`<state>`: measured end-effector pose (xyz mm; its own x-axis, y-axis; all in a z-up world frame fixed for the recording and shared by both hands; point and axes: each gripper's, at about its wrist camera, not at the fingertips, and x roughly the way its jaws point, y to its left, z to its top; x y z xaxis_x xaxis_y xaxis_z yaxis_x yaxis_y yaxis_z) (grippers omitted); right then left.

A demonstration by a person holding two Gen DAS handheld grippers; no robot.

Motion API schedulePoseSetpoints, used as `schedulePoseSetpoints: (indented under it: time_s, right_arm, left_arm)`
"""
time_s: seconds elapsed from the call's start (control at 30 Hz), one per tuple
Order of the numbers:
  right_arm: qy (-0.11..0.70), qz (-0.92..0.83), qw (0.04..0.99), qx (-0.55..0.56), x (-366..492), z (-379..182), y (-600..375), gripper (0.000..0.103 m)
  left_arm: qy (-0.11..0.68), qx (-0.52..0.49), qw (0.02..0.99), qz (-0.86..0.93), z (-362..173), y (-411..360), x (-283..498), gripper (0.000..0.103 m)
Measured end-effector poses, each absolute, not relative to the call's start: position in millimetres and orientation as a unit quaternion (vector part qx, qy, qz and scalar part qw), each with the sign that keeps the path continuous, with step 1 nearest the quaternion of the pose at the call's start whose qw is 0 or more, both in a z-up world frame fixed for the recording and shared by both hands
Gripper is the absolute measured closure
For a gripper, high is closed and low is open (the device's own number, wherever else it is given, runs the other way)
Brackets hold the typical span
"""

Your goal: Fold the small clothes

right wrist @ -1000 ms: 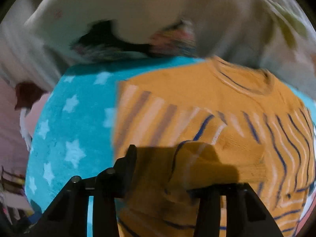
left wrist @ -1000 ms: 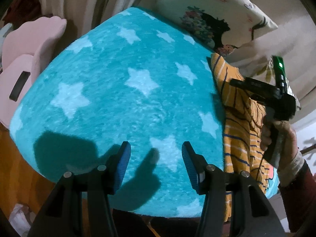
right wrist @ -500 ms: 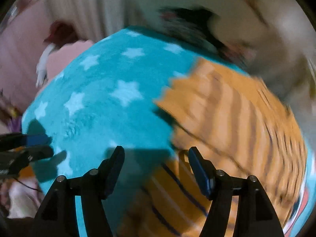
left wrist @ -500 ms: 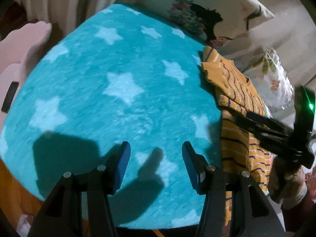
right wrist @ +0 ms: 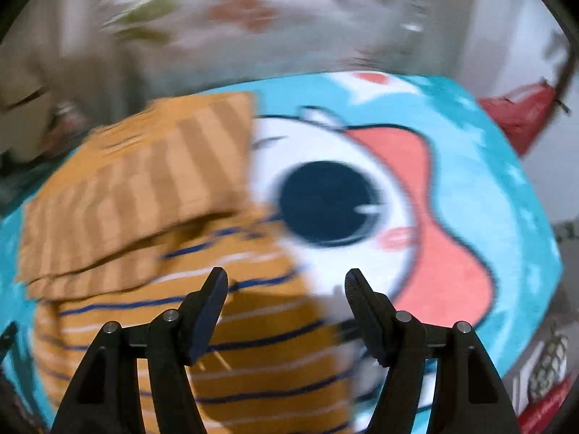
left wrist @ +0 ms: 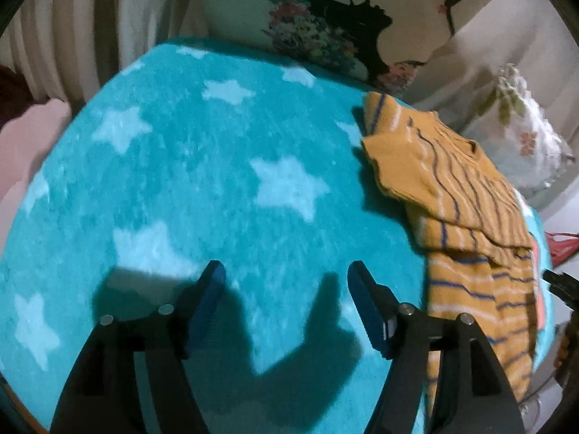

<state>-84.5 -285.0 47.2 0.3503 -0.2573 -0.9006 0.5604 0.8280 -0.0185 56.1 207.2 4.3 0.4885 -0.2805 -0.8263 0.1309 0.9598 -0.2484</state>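
Observation:
A small orange shirt with blue and white stripes [left wrist: 466,217] lies on the right part of a turquoise star blanket [left wrist: 202,188], one sleeve folded over its body. My left gripper [left wrist: 286,303] is open and empty, above bare blanket to the left of the shirt. My right gripper [right wrist: 286,303] is open and empty, above the shirt's lower right edge [right wrist: 253,354]; this view is blurred. The right gripper's tip shows at the right edge of the left wrist view [left wrist: 561,282].
The blanket bears a cartoon face with a black eye and pink patch [right wrist: 325,202] right of the shirt. Printed pillows [left wrist: 325,36] lie behind the blanket, a floral one [left wrist: 524,141] at the right. A pink cushion [left wrist: 25,144] is at the left. A red object [right wrist: 517,115] is beyond the blanket's right edge.
My right gripper has let go of the shirt sleeve, opened, and swung right toward the cartoon face. The sleeve now lies folded on the shirt. My left gripper has stayed open and turned slightly right.

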Motion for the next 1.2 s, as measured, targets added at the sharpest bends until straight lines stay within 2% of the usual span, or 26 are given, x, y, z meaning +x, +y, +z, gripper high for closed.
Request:
schedulePoseSetpoints:
  time_s: [0.23, 0.37, 0.47, 0.5, 0.53, 0.57, 0.6, 0.67, 0.73, 1.2]
  right_arm:
    - [0.499, -0.275, 0.814, 0.114, -91, 45, -345, 0.031]
    - [0.508, -0.274, 0.814, 0.065, -76, 27, -362, 0.031]
    - [0.510, -0.261, 0.816, 0.076, -70, 7, -391, 0.031]
    - [0.507, -0.255, 0.817, 0.095, -69, 0, -403, 0.027]
    - [0.490, -0.249, 0.826, 0.120, -71, -2, -412, 0.023]
    - [0.477, -0.251, 0.831, 0.141, -73, -3, -418, 0.016]
    - [0.464, -0.252, 0.834, 0.160, -74, -5, -426, 0.007]
    - [0.454, -0.243, 0.843, 0.158, -70, -8, -429, 0.000]
    - [0.453, -0.243, 0.850, 0.119, -66, -11, -422, 0.000]
    - [0.452, -0.242, 0.851, 0.116, -64, -11, -421, 0.000]
  left_arm:
    - [0.461, -0.054, 0.885, -0.041, 0, 200, 64, 0.033]
    - [0.432, -0.065, 0.899, 0.006, -8, 208, 76, 0.026]
    - [0.427, -0.064, 0.902, 0.019, -11, 212, 90, 0.019]
    - [0.425, -0.063, 0.903, 0.020, -9, 212, 91, 0.016]
    - [0.429, -0.066, 0.901, 0.015, -11, 212, 96, 0.012]
    - [0.434, -0.067, 0.898, 0.003, -12, 211, 100, 0.000]
    - [0.439, -0.058, 0.897, -0.001, -14, 208, 102, 0.000]
    - [0.451, -0.018, 0.892, 0.019, -17, 197, 106, 0.000]
    - [0.449, -0.006, 0.893, 0.026, -17, 193, 106, 0.000]
    - [0.451, -0.016, 0.892, 0.023, -22, 200, 105, 0.000]
